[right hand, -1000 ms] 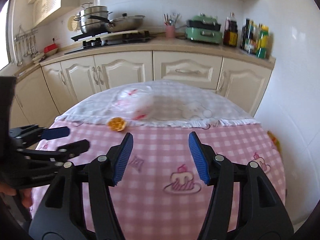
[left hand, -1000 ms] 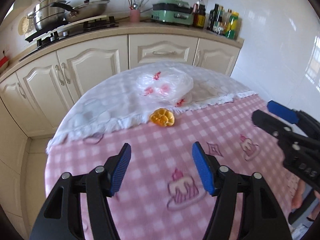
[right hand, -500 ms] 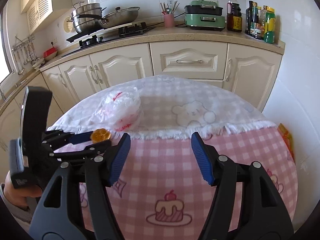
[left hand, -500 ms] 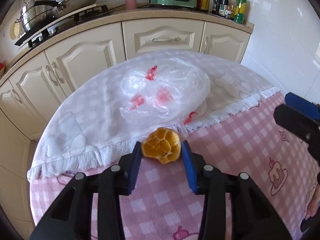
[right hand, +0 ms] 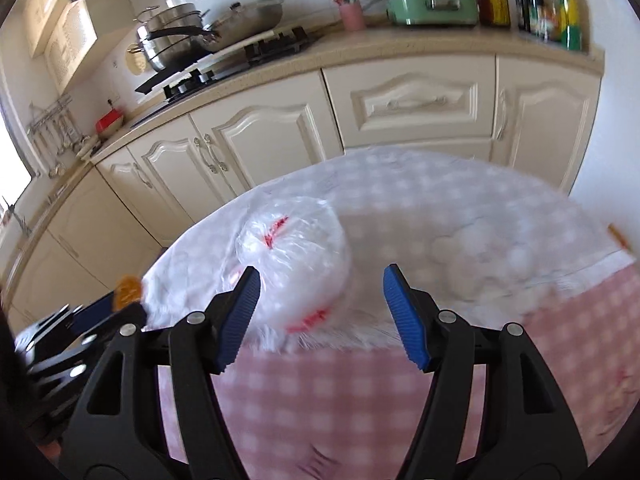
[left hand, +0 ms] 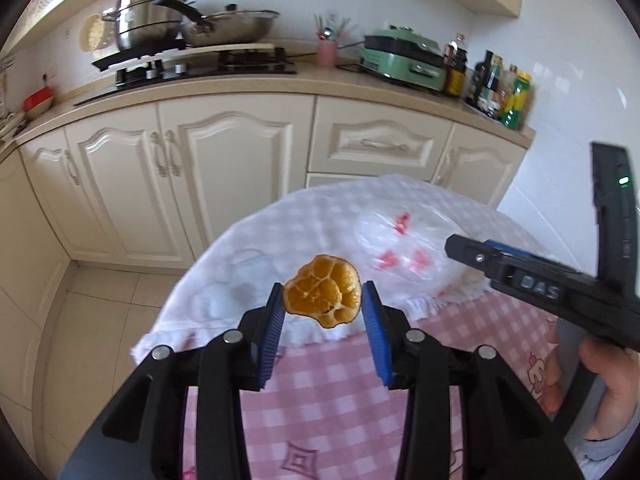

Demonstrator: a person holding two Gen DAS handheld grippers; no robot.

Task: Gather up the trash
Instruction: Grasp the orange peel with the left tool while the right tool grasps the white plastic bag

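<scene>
While the left tool (left hand: 322, 312) pinched a dried orange peel (left hand: 322, 296) above the pink-checked table (left hand: 320, 392), the right tool (right hand: 320, 312) gaped empty near cream kitchen cabinets (right hand: 408, 100).

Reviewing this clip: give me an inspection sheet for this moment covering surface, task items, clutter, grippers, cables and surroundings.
Surface: round table with a pink checked cloth; a white fringed cloth covers its far part.
Job's things: orange peel lifted off the table; clear plastic bag with red print lies on the white cloth.
Clutter: a small orange scrap at the table's right edge, too blurred to identify.
Grippers: left gripper shut on the peel; right gripper open, near the bag.
Cables: nothing seen.
Surroundings: cream cabinets, stove with pots, green appliance, bottles.
</scene>
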